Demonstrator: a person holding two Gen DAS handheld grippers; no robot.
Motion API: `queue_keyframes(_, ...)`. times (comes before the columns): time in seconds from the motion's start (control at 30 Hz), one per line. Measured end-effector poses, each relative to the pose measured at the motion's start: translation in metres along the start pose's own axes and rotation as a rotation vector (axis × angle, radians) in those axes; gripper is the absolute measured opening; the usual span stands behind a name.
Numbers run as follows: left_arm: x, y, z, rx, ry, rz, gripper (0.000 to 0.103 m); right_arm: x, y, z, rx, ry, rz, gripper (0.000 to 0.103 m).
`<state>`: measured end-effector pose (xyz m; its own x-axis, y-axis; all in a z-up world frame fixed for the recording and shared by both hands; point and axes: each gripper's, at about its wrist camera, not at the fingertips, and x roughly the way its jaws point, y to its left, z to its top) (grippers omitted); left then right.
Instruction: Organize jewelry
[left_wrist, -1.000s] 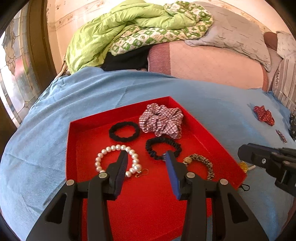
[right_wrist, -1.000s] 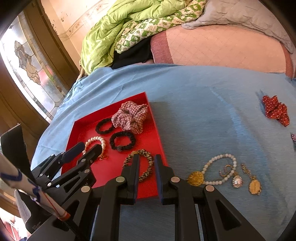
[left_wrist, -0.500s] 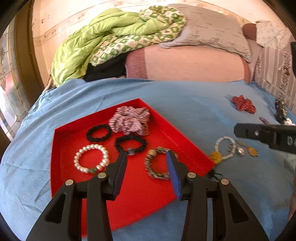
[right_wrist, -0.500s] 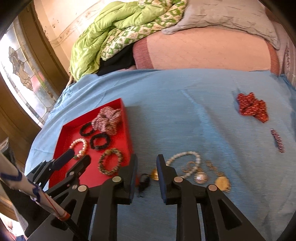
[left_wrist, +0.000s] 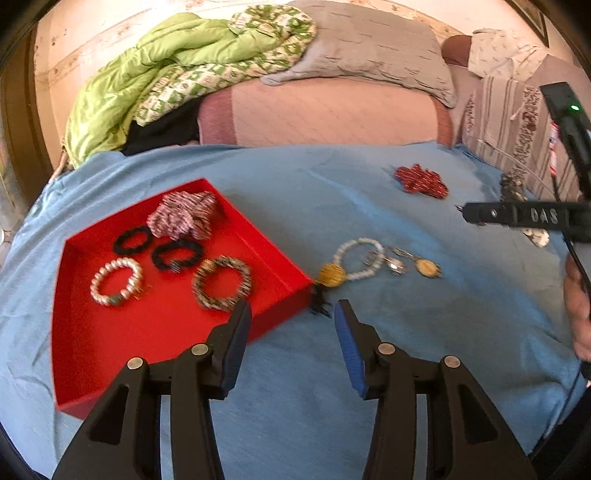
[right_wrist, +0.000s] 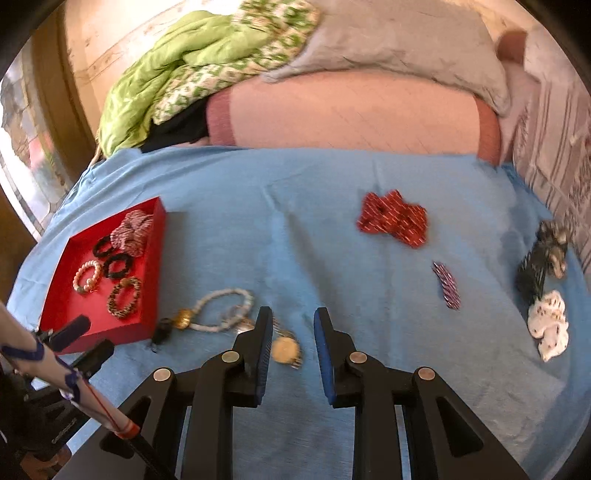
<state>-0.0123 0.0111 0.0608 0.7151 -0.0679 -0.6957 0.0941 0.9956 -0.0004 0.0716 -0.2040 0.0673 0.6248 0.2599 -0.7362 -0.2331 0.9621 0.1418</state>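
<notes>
Five pieces lie in the shallow red tray (left_wrist: 280, 258), a white beaded necklace (right_wrist: 221, 308) and others remain out, both grippers released.

My red tray (left_wrist: 275, 254) sits on the blue sheet's left side, holding a plaid scrunchie (left_wrist: 183, 218), two black ties (left_wrist: 133, 240), a pearl bracelet (left_wrist: 116, 281) and a beaded bangle (left_wrist: 222, 282). A pearl necklace (left_wrist: 356, 258) and gold pendants (left_wrist: 427, 267) lie just off its right corner; a red bow (right_wrist: 393, 218) lies farther back.
</notes>
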Motion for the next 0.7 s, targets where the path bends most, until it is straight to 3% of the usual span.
queue_keyframes(0.13,0.001,-0.015,-0.008,0.009,0.030,-0.039,0.046,0.010,-0.022,0.000,0.077,0.073,0.116,0.025)
queue_keyframes(0.23,0.005,-0.025,-0.014,0.036,0.050,-0.052,0.046,0.023,-0.018,-0.003,0.092,0.129,0.170,0.010)
queue_keyframes(0.53,0.016,-0.033,-0.017,0.070,0.074,-0.068,0.046,0.055,0.008,-0.015,0.021,0.208,0.142,0.010)
queue_keyframes(0.7,0.020,-0.032,-0.015,0.070,0.078,-0.083,0.046,0.073,0.011,-0.019,-0.013,0.227,0.075,0.011)
